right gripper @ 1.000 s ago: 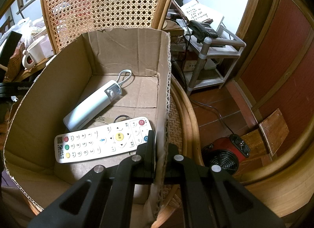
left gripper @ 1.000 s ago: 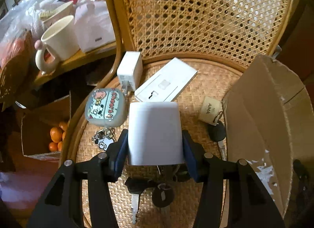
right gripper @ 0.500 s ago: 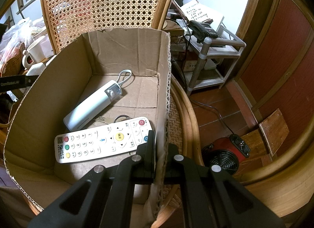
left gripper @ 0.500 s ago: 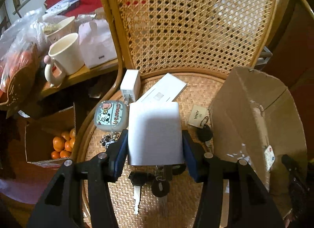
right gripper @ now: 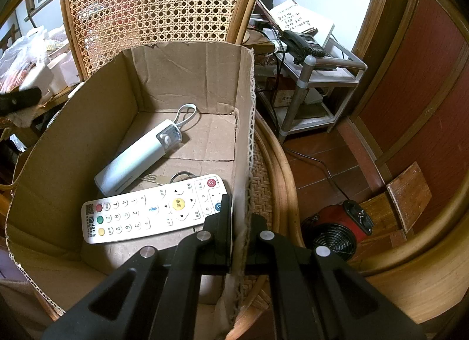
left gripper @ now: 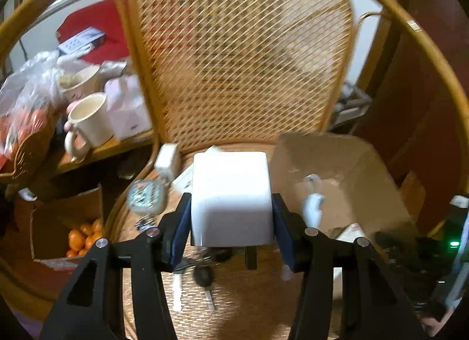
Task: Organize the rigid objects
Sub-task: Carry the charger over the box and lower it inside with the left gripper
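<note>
Left tongs (left gripper: 231,214) clamp charger (left gripper: 231,196) (box (right gripper: 88,135) beside).

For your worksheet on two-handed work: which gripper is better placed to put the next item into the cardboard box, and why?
The left gripper: it holds the white charger near the cardboard box. The right gripper is clamped on the box wall.

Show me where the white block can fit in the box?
Bare cardboard floor lies at the far end of the cardboard box, beyond the pale tube, toward the back wall. The near end is crowded: the remote spans it. The left hand-held gripper holds the white charger block.
</note>
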{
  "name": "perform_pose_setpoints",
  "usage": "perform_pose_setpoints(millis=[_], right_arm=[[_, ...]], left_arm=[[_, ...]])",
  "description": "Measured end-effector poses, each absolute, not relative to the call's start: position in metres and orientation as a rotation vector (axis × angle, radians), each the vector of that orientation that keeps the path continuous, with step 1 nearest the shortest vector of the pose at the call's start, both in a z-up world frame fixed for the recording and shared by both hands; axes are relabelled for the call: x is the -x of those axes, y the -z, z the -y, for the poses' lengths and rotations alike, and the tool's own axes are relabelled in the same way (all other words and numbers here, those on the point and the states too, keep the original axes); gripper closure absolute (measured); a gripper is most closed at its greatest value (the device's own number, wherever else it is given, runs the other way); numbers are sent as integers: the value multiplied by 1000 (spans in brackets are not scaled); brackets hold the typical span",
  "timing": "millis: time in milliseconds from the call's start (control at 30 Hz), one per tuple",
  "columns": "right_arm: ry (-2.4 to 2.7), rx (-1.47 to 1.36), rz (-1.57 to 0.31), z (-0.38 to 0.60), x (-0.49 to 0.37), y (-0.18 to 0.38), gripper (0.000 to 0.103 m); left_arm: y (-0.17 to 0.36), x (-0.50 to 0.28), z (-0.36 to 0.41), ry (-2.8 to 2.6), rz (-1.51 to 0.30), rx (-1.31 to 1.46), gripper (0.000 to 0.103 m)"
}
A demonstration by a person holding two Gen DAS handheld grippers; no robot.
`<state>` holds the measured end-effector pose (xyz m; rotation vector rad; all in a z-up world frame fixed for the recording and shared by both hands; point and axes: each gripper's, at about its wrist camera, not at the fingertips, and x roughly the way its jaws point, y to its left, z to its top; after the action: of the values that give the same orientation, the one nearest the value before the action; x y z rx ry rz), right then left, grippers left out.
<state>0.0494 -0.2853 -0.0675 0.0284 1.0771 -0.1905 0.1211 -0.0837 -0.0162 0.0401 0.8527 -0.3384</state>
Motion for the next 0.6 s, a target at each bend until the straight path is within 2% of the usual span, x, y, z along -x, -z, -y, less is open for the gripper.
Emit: perform_pose_setpoints(millis=[267,600], right_arm=[[196,-29,-1069,286,-48,68,97],[197,-38,-1065,288,-45,67,97]], left_arm=[[6,-97,123,476,-782,-22,52],[17,-83,161,542,-811,-78,52]])
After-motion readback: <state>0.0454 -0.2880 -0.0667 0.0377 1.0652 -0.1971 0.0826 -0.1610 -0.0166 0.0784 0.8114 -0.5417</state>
